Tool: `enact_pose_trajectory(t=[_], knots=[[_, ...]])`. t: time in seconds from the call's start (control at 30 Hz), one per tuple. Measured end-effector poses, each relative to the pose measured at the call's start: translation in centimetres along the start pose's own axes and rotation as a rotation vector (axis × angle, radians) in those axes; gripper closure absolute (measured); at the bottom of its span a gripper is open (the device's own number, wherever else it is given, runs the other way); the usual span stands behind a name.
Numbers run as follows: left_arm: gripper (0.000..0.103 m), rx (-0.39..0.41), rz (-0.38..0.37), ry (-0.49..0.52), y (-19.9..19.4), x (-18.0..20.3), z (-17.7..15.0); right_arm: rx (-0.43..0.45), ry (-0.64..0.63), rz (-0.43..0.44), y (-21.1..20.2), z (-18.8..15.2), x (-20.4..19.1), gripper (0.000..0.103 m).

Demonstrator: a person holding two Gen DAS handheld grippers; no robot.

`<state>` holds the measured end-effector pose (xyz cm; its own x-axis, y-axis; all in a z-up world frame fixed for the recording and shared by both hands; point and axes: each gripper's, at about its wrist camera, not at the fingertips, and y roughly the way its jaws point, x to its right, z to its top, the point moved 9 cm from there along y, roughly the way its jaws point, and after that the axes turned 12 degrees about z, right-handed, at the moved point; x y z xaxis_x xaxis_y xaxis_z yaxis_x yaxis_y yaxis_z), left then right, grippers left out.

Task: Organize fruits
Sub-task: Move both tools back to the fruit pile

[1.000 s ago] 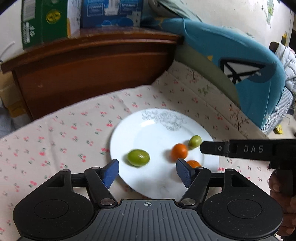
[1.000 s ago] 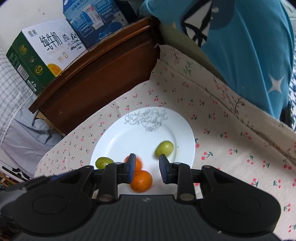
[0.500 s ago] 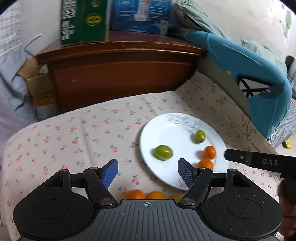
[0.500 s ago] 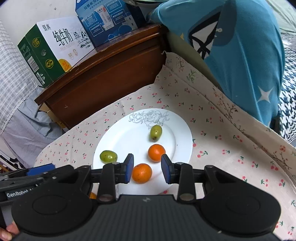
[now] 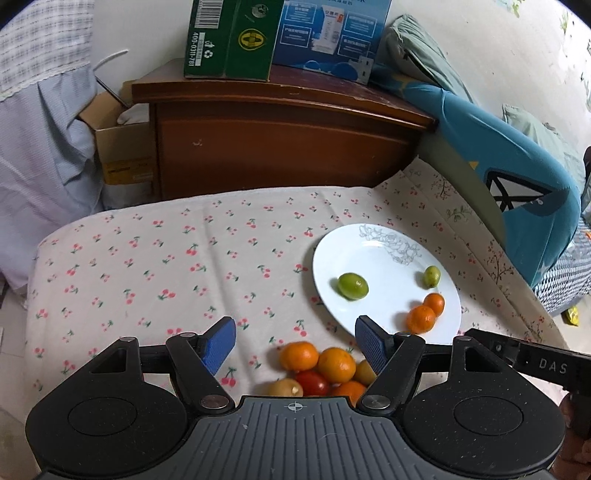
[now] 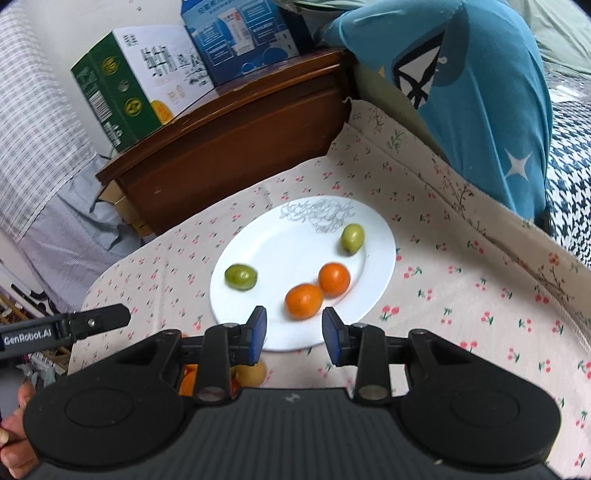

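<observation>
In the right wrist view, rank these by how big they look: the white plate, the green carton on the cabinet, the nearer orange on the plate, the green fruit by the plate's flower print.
1. green carton
2. white plate, close to the carton; it lies flat and foreshortened, so unsure
3. nearer orange
4. green fruit by the print

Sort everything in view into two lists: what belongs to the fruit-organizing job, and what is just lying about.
Belongs to the job:
white plate
two green fruits on the plate
two oranges on the plate
fruit pile on the cloth
left gripper, right gripper, both open and empty

Just lying about:
green carton
blue box
wooden cabinet
blue cushion
</observation>
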<state>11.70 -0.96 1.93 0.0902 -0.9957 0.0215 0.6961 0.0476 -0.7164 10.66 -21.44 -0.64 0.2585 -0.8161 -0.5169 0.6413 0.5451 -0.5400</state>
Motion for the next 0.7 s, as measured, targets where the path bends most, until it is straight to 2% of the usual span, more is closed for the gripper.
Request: enact_pose_trajectory(t=[0.33, 0.7], knots=[[0.030, -0.058, 0.044, 0.017, -0.9, -0.9, -3.0, -0.052, -0.020, 0.032, -0.3, -3.5, -1.7, 0.068], [0.030, -0.096, 0.050, 0.104, -1.2, -1.2, -6.5, -0.110, -0.036, 0.039, 0.8, -6.3, -2.6, 0.069]])
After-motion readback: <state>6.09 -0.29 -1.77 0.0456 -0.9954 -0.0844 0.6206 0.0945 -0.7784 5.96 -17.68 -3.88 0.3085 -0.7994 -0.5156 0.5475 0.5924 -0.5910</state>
